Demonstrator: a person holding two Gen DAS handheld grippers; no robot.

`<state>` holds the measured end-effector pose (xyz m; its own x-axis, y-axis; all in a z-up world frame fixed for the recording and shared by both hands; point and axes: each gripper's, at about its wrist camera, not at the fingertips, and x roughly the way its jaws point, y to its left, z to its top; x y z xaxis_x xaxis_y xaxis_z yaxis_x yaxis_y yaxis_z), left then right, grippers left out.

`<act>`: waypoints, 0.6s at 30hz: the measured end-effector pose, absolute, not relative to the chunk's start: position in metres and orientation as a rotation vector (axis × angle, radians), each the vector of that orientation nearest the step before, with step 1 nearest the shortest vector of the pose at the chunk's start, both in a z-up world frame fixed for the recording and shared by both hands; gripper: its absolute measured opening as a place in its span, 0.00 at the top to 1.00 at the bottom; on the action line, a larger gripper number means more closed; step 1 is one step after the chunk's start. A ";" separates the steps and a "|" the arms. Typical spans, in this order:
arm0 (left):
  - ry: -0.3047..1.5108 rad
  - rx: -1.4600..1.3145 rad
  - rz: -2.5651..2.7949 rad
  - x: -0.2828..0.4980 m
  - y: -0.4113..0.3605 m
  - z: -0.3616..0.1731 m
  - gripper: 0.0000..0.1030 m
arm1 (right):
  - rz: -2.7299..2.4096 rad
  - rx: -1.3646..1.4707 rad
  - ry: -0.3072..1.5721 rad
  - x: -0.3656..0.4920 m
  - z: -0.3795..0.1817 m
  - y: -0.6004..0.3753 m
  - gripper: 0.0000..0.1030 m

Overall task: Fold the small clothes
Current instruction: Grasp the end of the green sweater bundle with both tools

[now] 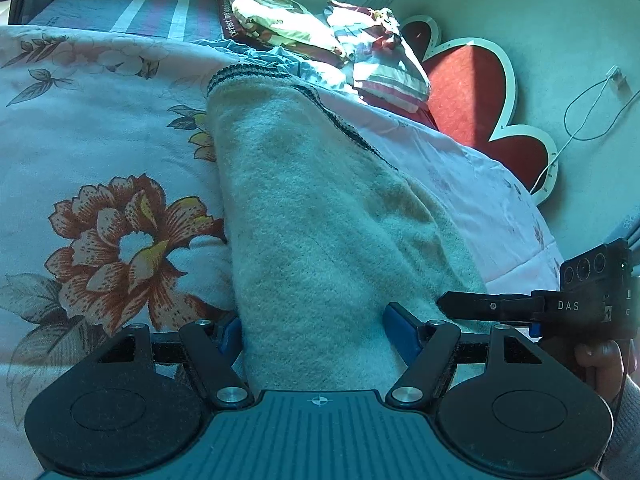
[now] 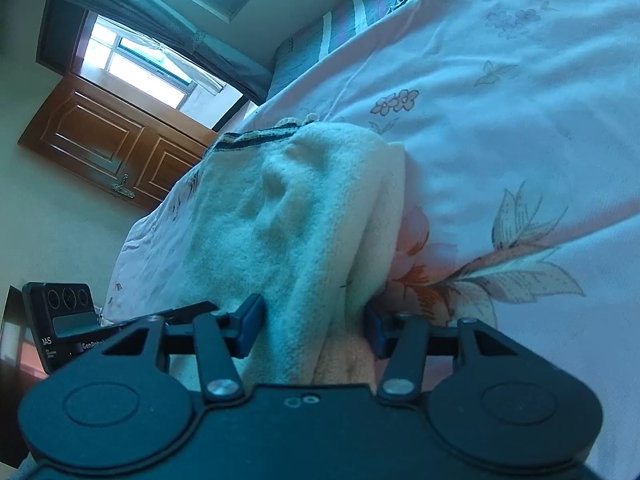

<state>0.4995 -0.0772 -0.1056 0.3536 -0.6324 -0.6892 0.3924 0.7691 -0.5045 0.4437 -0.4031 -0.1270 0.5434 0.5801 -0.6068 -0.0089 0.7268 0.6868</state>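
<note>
A cream fleecy garment point(image 1: 304, 208) with a dark striped hem is lying on the bed's floral sheet point(image 1: 100, 152), running from the near edge up toward twelve o'clock in the left wrist view. The left gripper point(image 1: 316, 330) is sitting with its blue pads on either side of the near end of the cloth, apparently gripping it, though the garment is bulging over the left pad and hiding most of it. The right gripper point(image 2: 314, 330) is likewise closing around the bunched near end of the same garment point(image 2: 288, 220), with folds spilling over its body and covering where the pads meet the fabric.

From the left camera, the right gripper's black body is showing at four o'clock, cut off by the frame edge. At one o'clock, folded clothes point(image 1: 372, 52) are stacked near a red heart-shaped cushion point(image 1: 476, 92). In the right view a wooden door point(image 2: 108, 140) is standing at ten o'clock, its far side out of frame.
</note>
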 end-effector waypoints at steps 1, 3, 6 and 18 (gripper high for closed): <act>1.006 -0.265 -0.674 0.499 -0.078 -0.105 0.31 | 0.377 0.671 0.941 0.445 -0.125 -0.400 0.55; 0.998 -0.251 -0.669 0.498 -0.079 -0.105 0.31 | 0.360 0.628 0.933 0.445 -0.121 -0.393 0.58; 0.980 -0.214 -0.660 0.495 -0.082 -0.102 0.40 | 0.348 0.525 0.905 0.440 -0.113 -0.380 0.64; 0.939 -0.171 -0.670 0.484 -0.086 -0.077 0.53 | 0.346 0.461 0.807 0.414 -0.081 -0.367 0.72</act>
<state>0.4836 -0.0859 -0.0771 0.4068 -0.5995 -0.6893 0.4564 0.7870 -0.4151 0.4144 -0.3670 -0.0808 0.6449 0.4631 -0.6080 -0.1202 0.8471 0.5177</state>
